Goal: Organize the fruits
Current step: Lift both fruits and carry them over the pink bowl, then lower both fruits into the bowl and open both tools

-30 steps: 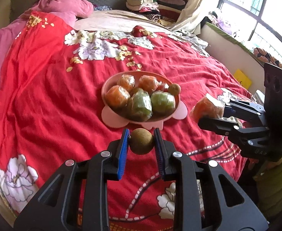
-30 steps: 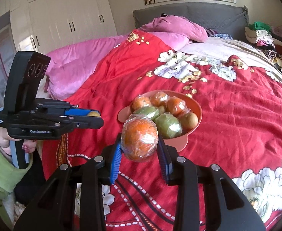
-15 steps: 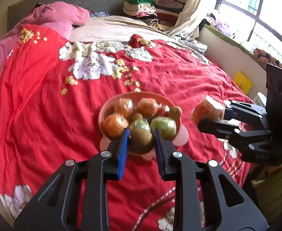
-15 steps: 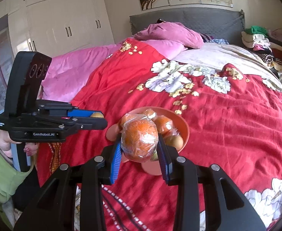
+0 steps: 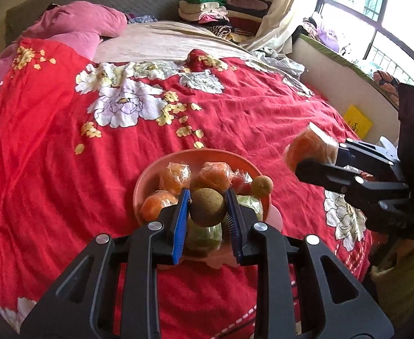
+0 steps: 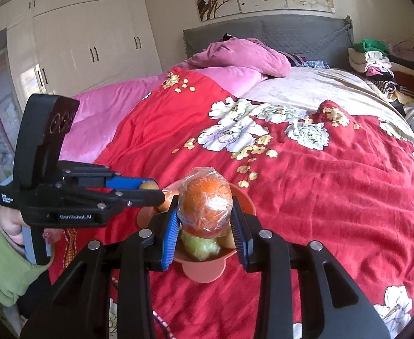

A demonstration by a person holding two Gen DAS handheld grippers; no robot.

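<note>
A pink bowl (image 5: 161, 166) on the red bedspread holds several plastic-wrapped oranges (image 5: 175, 173), wrapped green fruits (image 5: 204, 236) and a small brown fruit (image 5: 261, 185). My left gripper (image 5: 207, 207) is shut on a round brown kiwi (image 5: 207, 206), held just above the bowl's near side. My right gripper (image 6: 205, 210) is shut on a plastic-wrapped orange (image 6: 205, 202), held over the bowl (image 6: 246, 197). In the left wrist view the right gripper (image 5: 310, 154) and its orange (image 5: 308, 148) hang right of the bowl. In the right wrist view the left gripper (image 6: 147, 188) sits left of the bowl.
The red floral bedspread (image 5: 65, 155) covers the bed. A pink pillow (image 5: 80, 22) and folded clothes (image 5: 207, 11) lie at the far end. A low wall (image 5: 333, 84) and window run along the right. White wardrobes (image 6: 88, 42) stand to the left.
Both grippers have moved forward over the bowl, each still holding its fruit. The bowl now lies directly under the fingertips in both views.
</note>
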